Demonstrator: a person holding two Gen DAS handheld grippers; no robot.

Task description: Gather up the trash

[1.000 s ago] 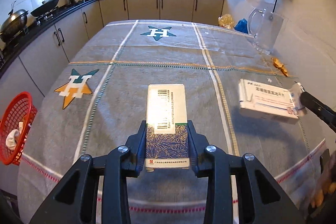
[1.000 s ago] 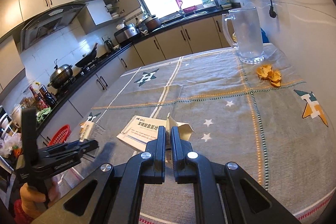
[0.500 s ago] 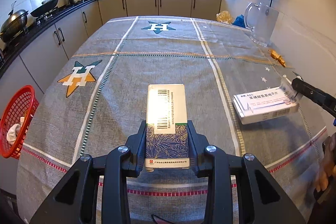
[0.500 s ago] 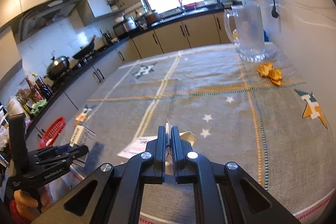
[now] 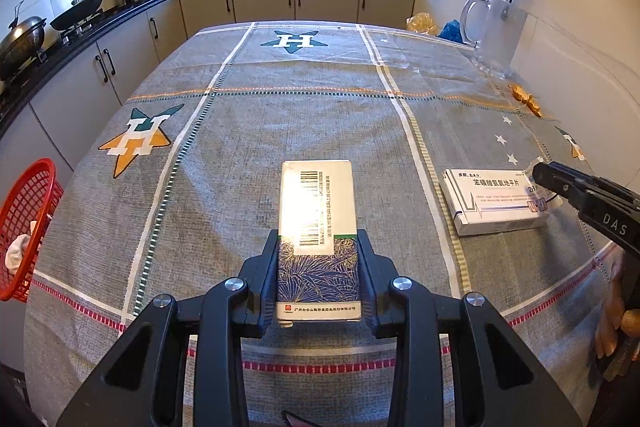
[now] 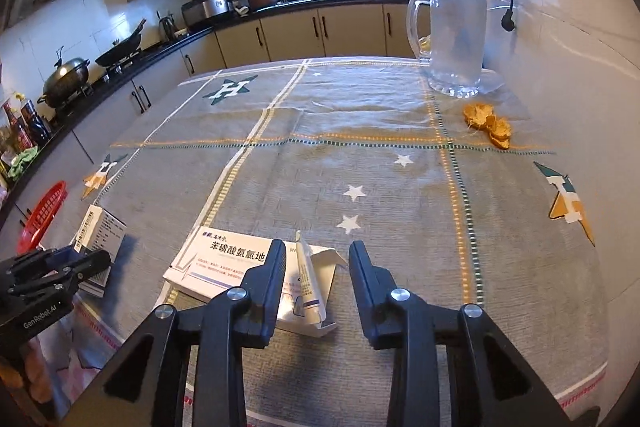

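Note:
My left gripper (image 5: 318,255) is shut on a tall carton (image 5: 318,227) with a blue leaf pattern and a barcode label, held just above the grey tablecloth (image 5: 280,115). The same carton (image 6: 100,227) and the left gripper (image 6: 92,259) show at the left of the right wrist view. A flat white medicine box (image 6: 224,259) lies on the cloth, its torn flap (image 6: 308,275) standing up. My right gripper (image 6: 316,251) is opening, its jaws on either side of that flap without pressing it. In the left wrist view the white box (image 5: 492,199) lies beside the right gripper (image 5: 540,171).
A red mesh basket (image 5: 24,227) with a white scrap in it hangs off the table's left edge, also the basket (image 6: 44,211). Orange peels (image 6: 488,123) lie near a glass pitcher (image 6: 456,39) at the far right by the wall. Kitchen counters run behind and to the left.
The right gripper came down with the white box, set it on the cloth, and its jaws parted off the flap. The left gripper kept its hold and stayed put.

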